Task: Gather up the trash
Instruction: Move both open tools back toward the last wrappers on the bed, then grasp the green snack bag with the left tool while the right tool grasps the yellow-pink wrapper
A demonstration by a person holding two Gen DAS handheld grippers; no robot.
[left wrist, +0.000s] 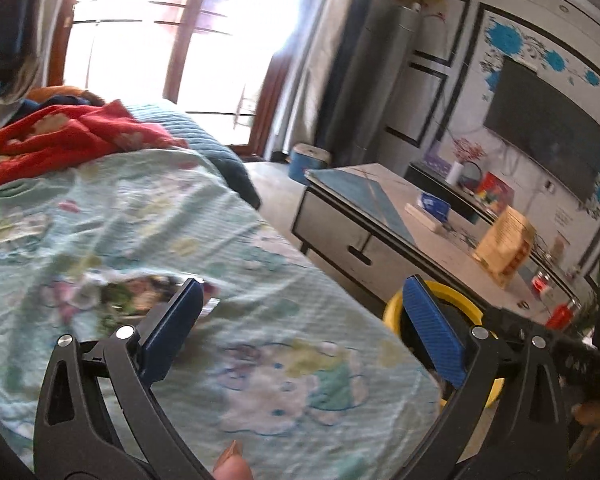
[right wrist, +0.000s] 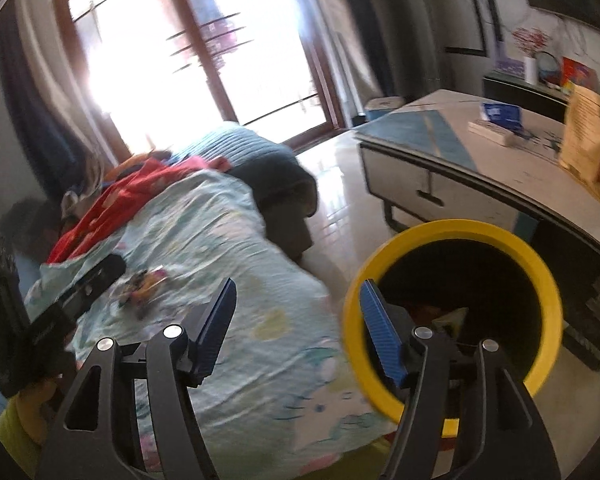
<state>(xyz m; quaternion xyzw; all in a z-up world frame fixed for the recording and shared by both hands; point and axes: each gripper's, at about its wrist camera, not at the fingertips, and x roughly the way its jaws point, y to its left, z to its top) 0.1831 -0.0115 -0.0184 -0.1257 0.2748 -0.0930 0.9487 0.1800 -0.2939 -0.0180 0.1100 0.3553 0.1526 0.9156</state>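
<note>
Trash: a crumpled, colourful wrapper point(left wrist: 136, 300) lies on the bed cover, left of centre in your left wrist view, just beyond the left finger's tip. In your right wrist view the same wrapper point(right wrist: 142, 286) sits at middle left. Both views are blurred, so you cannot read what it is.
Bin: the yellow-rimmed bin point(right wrist: 452, 232) stands on the floor beside the bed, lower right of your right wrist view, with dark inside and some scraps at the bottom. In the left wrist view its rim point(left wrist: 440, 288) shows behind the right finger.
Left gripper point(left wrist: 300, 332): your fingers stand wide apart with nothing between them, over the bed cover.
Right gripper point(right wrist: 296, 328): your fingers are parted and hold nothing; the right one overlaps the bin's rim in the picture.
Other gripper seen: the left gripper's black body point(right wrist: 60, 304) reaches in from the left edge of the right wrist view, toward the wrapper.
Bed point(left wrist: 180, 220): pale green patterned cover, a red blanket point(left wrist: 68, 136) at the upper left.
Tabletop point(left wrist: 400, 208): at right, carrying a blue box point(left wrist: 434, 204) and a tan carton point(left wrist: 504, 244).
Floor point(right wrist: 340, 184): glossy, between bed and tabletop.
</note>
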